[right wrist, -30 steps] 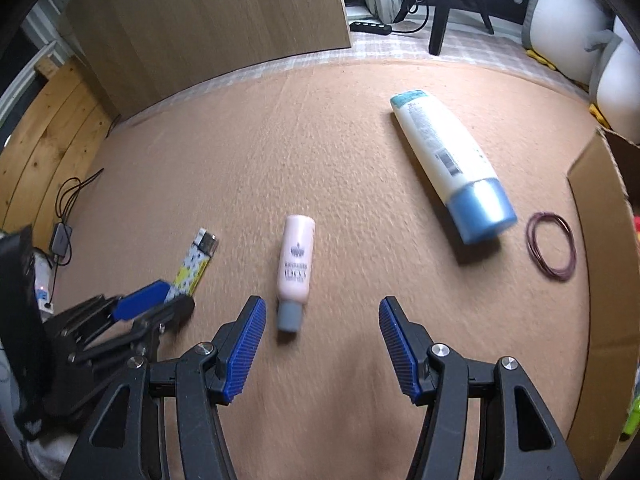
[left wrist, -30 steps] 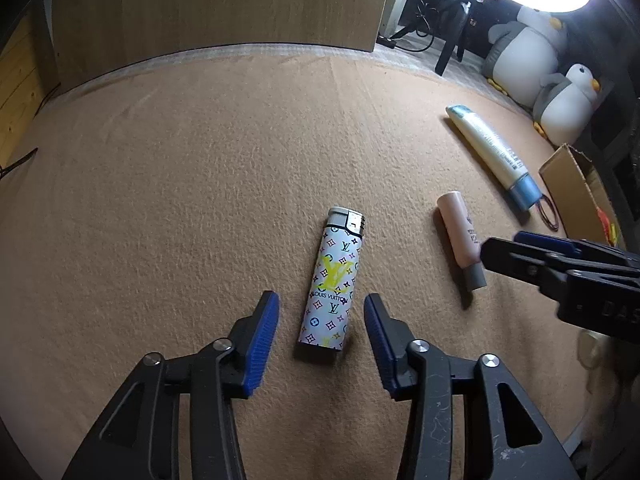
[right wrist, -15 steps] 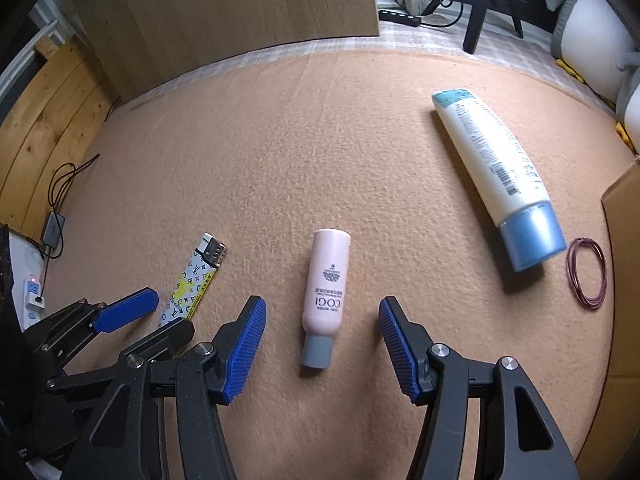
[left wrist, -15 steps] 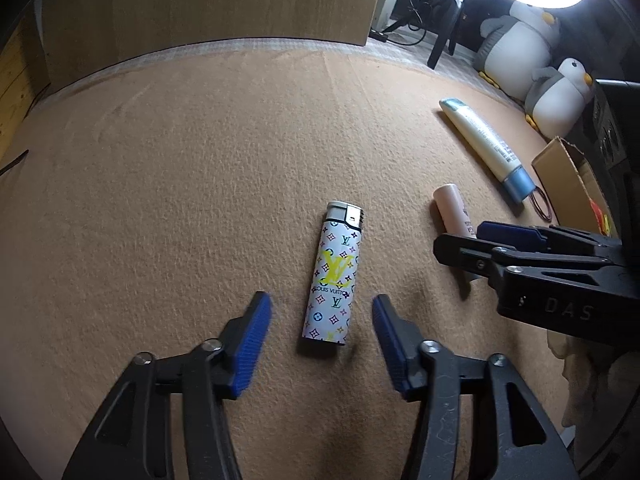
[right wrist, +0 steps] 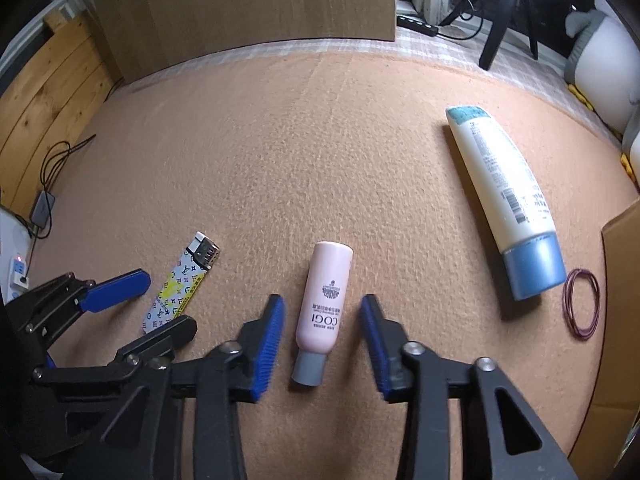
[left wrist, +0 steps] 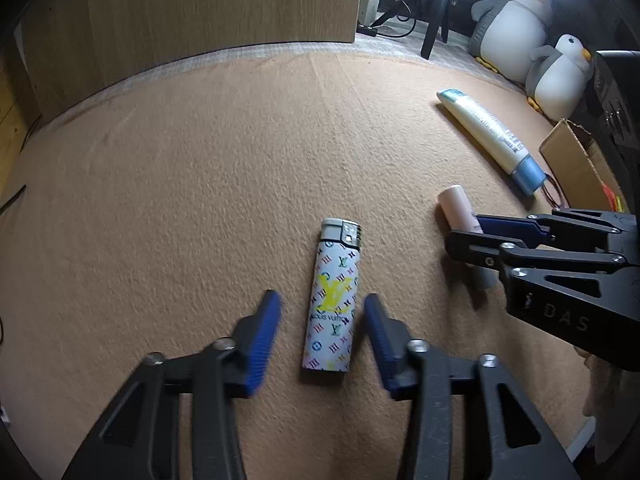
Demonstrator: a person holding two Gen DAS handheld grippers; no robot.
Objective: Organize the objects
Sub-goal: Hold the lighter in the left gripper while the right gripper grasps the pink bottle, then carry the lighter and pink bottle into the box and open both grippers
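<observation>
With both claws just narrowed but not yet gripping, the lighter [left wrist: 334, 296] and bottle [right wrist: 323, 304] could be nudged askew by uneven pads.

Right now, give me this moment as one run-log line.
left gripper: closing around lighter, not gripping | right gripper: closing around pink bottle, not gripping | both flat on felt

Monogram-patterned white lighter [left wrist: 331, 300], pale pink bottle [right wrist: 325, 297], tan cloth [right wrist: 280, 152].

"COGI" on the pink bottle [right wrist: 323, 296], "LOUIS VUITTON" on the lighter [left wrist: 333, 296], "DAS" on the right gripper [left wrist: 476, 236].
</observation>
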